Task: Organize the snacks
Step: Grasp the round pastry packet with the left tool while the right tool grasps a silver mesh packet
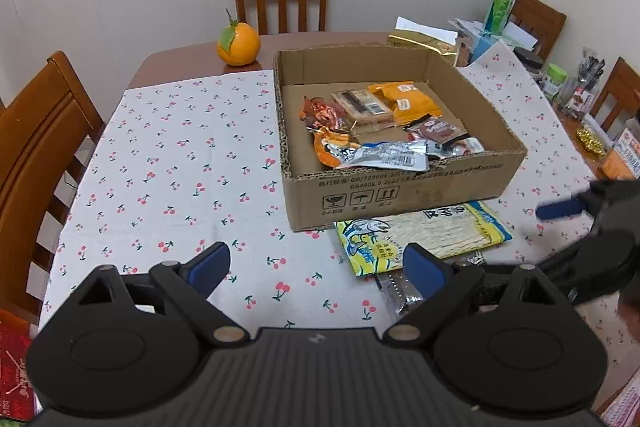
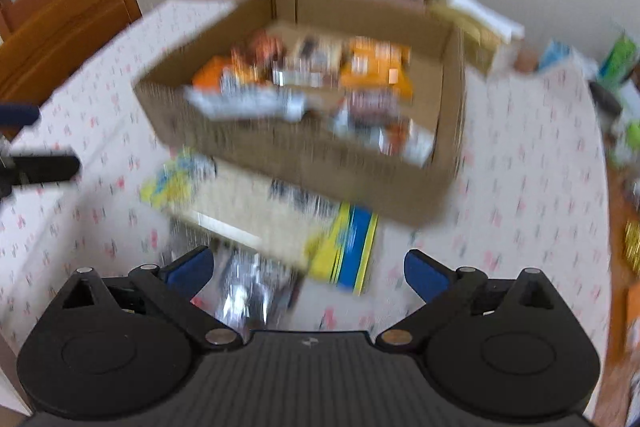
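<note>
Risk of a snagged or missed pick: right hand-held gripper [image 2: 308, 273] wide open and empty above the small silvery packet [image 2: 248, 291] on the bench [image 1: 180, 155], beside the fish-strip pack [image 1: 424, 233] tucked against the cardboard box [image 1: 400, 187]; left hand-held gripper [image 1: 316, 267] likewise open, empty.

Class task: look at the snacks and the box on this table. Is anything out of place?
Yes. A yellow fish snack packet lies on the tablecloth, partly tucked under the cardboard box, while other snacks are inside.
</note>
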Motion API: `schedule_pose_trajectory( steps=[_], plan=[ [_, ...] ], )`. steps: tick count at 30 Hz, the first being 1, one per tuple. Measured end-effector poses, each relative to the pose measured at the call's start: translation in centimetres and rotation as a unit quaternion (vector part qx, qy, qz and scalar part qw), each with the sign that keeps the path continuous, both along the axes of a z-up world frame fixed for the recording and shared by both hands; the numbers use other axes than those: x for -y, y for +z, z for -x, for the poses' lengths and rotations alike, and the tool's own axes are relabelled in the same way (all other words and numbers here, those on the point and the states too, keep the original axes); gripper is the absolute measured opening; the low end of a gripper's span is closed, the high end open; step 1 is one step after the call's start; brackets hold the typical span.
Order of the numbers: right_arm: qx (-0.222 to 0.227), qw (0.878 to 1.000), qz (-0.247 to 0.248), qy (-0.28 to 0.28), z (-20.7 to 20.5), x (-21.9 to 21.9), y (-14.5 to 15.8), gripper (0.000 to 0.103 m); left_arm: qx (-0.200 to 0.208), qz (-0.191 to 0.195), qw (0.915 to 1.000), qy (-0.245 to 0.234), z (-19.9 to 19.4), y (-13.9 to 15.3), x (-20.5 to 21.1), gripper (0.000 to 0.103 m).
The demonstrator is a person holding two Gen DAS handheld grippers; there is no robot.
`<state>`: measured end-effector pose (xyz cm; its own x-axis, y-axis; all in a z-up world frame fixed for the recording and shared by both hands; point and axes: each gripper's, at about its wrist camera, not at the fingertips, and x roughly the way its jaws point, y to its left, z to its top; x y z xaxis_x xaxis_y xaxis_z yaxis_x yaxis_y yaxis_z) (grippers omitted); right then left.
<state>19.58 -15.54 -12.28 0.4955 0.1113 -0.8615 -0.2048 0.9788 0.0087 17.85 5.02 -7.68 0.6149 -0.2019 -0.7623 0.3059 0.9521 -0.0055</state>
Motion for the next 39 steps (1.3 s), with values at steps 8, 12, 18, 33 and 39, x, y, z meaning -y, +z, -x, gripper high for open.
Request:
schedule_pose_trajectory(
  steps=[8,12,18,33,39],
  plan=[
    [-0.025,0.999,-0.006,-0.048,-0.1,-1.6,-3.3,0.103,-0.012,0.005,0.9997,-0.022,0.4,-0.3,0.0,0.093],
    [-0.030,0.997,0.012,-0.071,-0.4,-2.2,-4.3,0.103,-0.017,0.007,0.9993,-0.032,0.6,-0.5,0.0,0.093],
    [-0.024,0.997,0.033,-0.068,0.8,-1.0,-4.2,0.103,-0.024,0.012,0.9990,-0.037,1.6,-1.1,0.8,0.093],
    [-0.020,0.996,0.008,0.083,2.0,6.5,-4.7,0.103,-0.067,-0.019,0.9975,0.007,6.3,-5.3,8.7,0.093],
    [-0.004,0.992,0.003,0.128,2.1,7.3,-4.7,0.103,-0.080,-0.034,0.9951,0.047,7.0,-7.9,10.3,0.093]
  ],
)
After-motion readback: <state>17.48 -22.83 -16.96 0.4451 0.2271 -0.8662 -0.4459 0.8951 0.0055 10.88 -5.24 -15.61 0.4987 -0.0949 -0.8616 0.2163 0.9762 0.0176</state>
